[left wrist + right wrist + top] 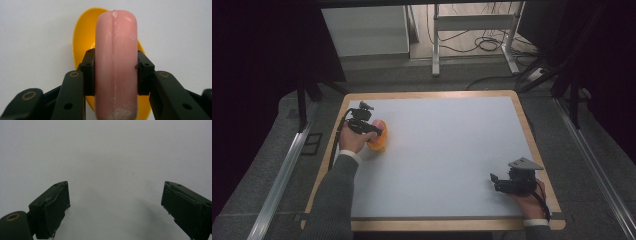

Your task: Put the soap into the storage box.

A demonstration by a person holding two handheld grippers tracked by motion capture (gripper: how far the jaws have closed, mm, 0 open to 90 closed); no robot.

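Clamped in the left gripper, a pink sausage hangs over a yellow bowl (right gripper jaws apart).

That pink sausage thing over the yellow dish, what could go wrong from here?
The smooth, rounded pink sausage is pinched only at its sides by the left gripper, so it might slip or tilt. The yellow dish below looks narrow, so the sausage could land on its rim or tip it.

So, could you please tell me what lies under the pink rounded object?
A yellow plastic dish lies beneath the pink rounded object; its middle is covered, so any contents are hidden.
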